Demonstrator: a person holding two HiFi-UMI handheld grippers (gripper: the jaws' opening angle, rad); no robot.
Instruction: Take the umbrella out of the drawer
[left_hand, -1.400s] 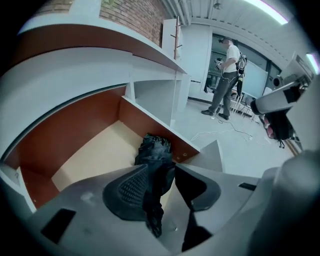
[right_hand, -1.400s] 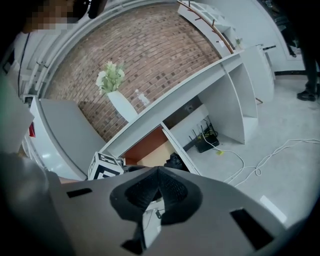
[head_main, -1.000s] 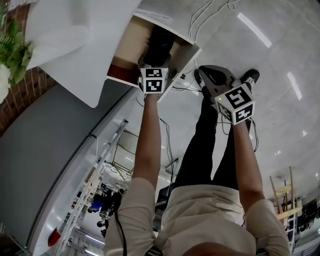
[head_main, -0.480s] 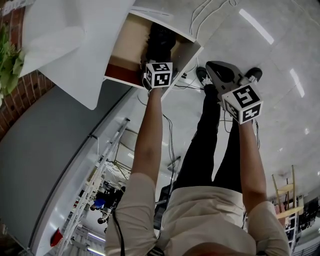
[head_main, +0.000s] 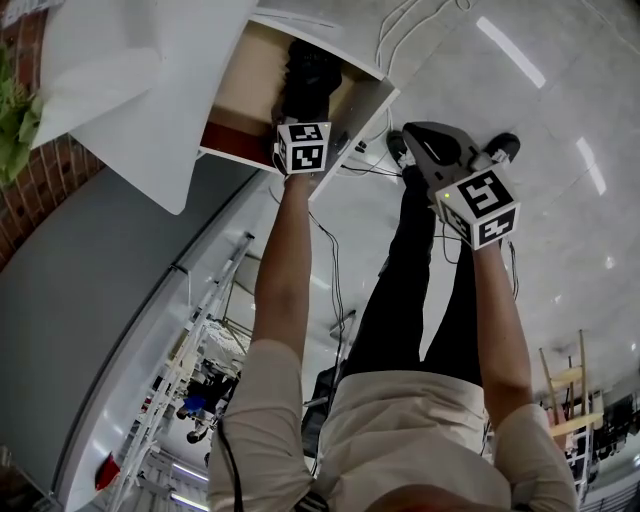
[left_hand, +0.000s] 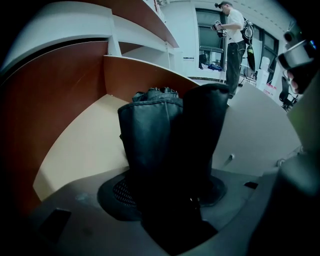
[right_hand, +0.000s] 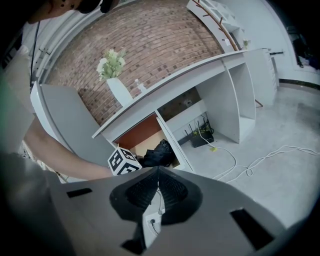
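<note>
Pale concrete floor (head_main: 560, 90) fills the right of the head view. At top centre we see a white desk (head_main: 100, 60) with its drawer (head_main: 245, 85) pulled open. Our left tool (left_hand: 170, 192) reaches into the drawer. Its 2 jaws have just been closing and now clamp the black folded umbrella (left_hand: 150, 125) lying there. Right of centre, our right tool (right_hand: 157, 177) is closed and empty.

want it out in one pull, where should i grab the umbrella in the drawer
Probably the near end of the umbrella, across the folded bundle, coming from above through the open top of the drawer: it lies lengthwise near one wall. The left gripper has just been closing its jaws there, bundle between them.
</note>
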